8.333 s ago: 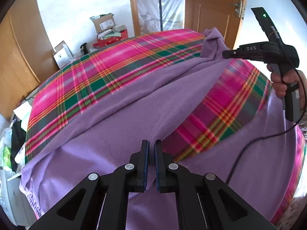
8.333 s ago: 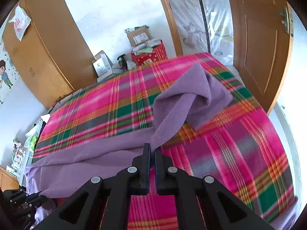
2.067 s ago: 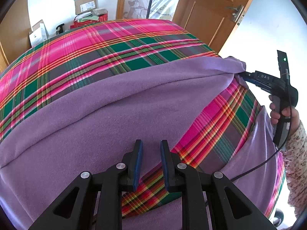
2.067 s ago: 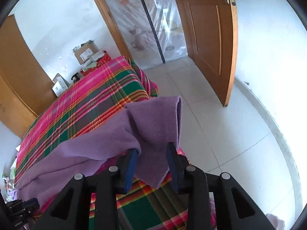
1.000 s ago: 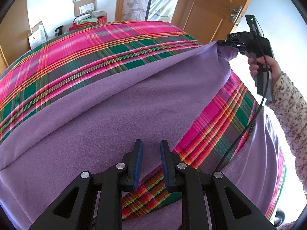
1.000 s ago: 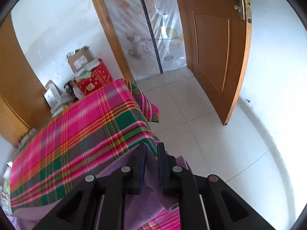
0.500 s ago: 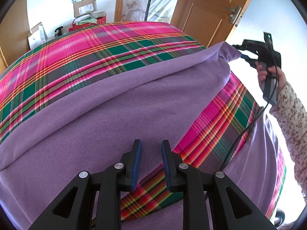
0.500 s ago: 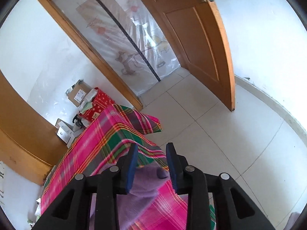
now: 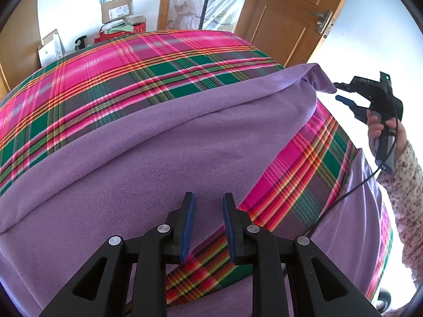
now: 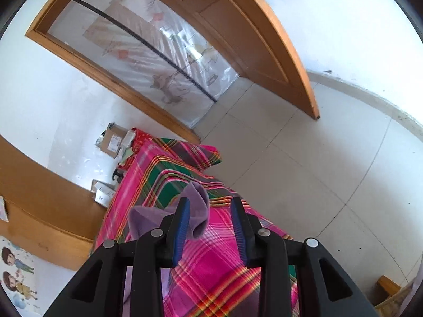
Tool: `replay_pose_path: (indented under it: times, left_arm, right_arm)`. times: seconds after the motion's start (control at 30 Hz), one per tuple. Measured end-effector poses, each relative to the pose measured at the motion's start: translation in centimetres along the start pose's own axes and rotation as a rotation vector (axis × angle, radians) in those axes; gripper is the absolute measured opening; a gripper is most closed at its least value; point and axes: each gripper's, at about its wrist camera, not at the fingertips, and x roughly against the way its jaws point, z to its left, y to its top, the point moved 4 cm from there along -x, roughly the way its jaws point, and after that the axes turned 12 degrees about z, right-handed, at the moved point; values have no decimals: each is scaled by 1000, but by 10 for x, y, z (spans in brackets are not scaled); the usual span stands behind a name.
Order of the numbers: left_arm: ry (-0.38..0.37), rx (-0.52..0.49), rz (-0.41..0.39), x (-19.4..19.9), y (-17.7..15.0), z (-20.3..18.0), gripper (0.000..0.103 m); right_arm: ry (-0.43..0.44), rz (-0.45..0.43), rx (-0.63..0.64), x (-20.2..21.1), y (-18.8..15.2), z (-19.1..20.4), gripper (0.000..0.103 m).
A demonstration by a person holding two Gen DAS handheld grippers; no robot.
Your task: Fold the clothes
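Note:
A large purple fleece cloth (image 9: 158,145) lies across a bed with a pink and green plaid cover (image 9: 132,66). My left gripper (image 9: 206,206) hovers low over the cloth's near fold, open, nothing pinched between its blue pads. The cloth's far right corner (image 9: 317,76) rests bunched on the bed edge. My right gripper (image 9: 337,91) is just past that corner, off the bed's side, jaws opening. In the right wrist view the loose corner (image 10: 197,198) lies beyond the right gripper (image 10: 210,199), free of the pads.
A person's hand (image 9: 378,129) in a floral sleeve holds the right gripper, whose cable (image 9: 343,198) trails over the bed. Cardboard boxes (image 9: 116,10) stand beyond the bed's far end. An open wooden door (image 10: 264,39) and tiled floor (image 10: 317,171) lie to the right.
The right gripper let go of the purple corner, rolled and drew away to the right off the bed's side. The corner now rests on the bed. The left gripper stayed put.

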Motion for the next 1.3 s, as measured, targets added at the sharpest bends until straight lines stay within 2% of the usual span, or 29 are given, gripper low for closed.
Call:
replay_pose_path:
  times: [0.13,0.17,0.3,0.47,0.67,0.83,0.97,1.07,1.13,1.2,1.3]
  left_arm:
    - [-2,-2,1,1,-1,1,22]
    - [-2,-3,2,1,0,1,22]
    - [2,-2,-2,0,0,0,22]
    - [1,0,-7,1,-1,0,22]
    - [-1,-3,-8,1,-1,-1,22]
    - [-2,-3,-12,1,-1,0,22]
    - [0,-3,-15,2,-2,-1,22]
    - [-3,-2,-17,2,-2,-1,22]
    - [-4,-2,-17,3,-2,-1,22]
    - [-3,-2,-18,3,-2,-1,22]
    - [1,-2,-18,3,-2,-1,22]
  right_arm:
    - [-15,-55,-127,13,-10,-19,33]
    - [0,-43,-117,13,-12,-19,33]
    - [11,67,-10,-5,-22,-1,33]
    - [18,131,56,-33,-21,23,34]
    - [-33,132,122,-57,-8,50,35]
    - [-90,97,306,-69,6,94,42]
    - [-132,86,301,-73,17,103,44]
    - [-206,58,276,-70,21,91,44]
    - [-223,34,234,-64,23,77,44]
    - [-190,42,156,-61,26,58,44]
    - [-53,129,25,-66,23,32,44]
